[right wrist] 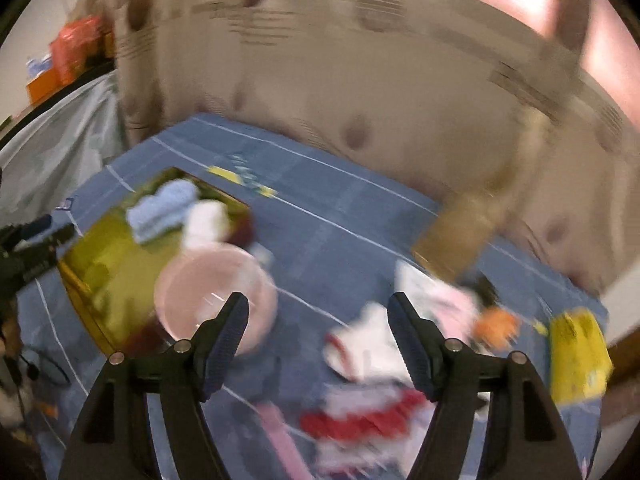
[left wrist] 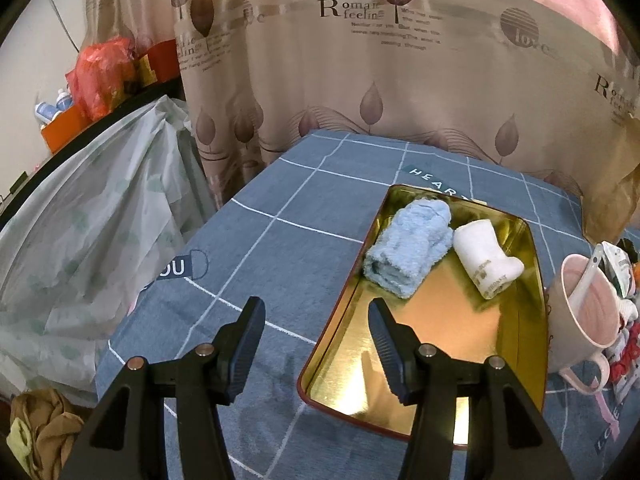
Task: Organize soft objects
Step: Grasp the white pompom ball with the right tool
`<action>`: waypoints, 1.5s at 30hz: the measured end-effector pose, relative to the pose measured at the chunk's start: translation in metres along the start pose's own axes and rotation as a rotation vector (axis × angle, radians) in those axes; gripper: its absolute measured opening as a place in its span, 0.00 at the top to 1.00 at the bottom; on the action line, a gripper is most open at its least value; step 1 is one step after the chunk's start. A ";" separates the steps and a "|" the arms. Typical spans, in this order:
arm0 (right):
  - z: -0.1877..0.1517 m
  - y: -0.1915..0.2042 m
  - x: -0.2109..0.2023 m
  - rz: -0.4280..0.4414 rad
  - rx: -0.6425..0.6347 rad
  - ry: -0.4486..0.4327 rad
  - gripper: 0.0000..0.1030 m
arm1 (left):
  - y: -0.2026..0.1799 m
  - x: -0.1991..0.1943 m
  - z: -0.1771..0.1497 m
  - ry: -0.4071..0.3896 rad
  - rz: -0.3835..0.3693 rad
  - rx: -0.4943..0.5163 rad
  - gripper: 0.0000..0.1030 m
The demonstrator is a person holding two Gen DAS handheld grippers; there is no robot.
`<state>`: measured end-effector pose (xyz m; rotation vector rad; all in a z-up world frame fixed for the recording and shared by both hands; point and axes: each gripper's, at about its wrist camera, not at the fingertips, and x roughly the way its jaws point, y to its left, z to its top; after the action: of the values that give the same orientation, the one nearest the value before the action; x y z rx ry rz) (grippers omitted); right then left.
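Observation:
A gold tin tray point(left wrist: 492, 344) lies on the blue checked cloth. In it lie a folded light-blue fluffy towel point(left wrist: 408, 246) and a rolled white sock point(left wrist: 486, 262), side by side at the far end. My left gripper point(left wrist: 316, 344) is open and empty, hovering over the tray's near left rim. The right wrist view is blurred by motion. My right gripper point(right wrist: 318, 340) is open and empty above a heap of white and red soft items point(right wrist: 368, 364). The tray point(right wrist: 104, 264), towel point(right wrist: 164, 204) and sock point(right wrist: 206, 220) show at the left there.
A pink mug point(left wrist: 588, 312) with a spoon stands right of the tray; it also shows in the right wrist view point(right wrist: 216, 296). A yellow cloth point(right wrist: 580, 356) and an orange item point(right wrist: 496, 326) lie at the right. A patterned curtain point(left wrist: 360, 80) hangs behind. A plastic sheet point(left wrist: 92, 232) covers things at left.

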<state>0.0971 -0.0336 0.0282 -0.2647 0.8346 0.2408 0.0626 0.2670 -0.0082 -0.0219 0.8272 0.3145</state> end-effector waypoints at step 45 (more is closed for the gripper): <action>-0.156 -0.096 0.044 -0.021 0.254 0.143 0.72 | -0.126 -0.069 -0.032 -0.080 -0.235 0.312 0.47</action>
<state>0.0466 -0.1696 -0.0923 -0.0524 0.9934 0.0951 0.0320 0.1237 0.0072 0.1831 0.7786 -0.0367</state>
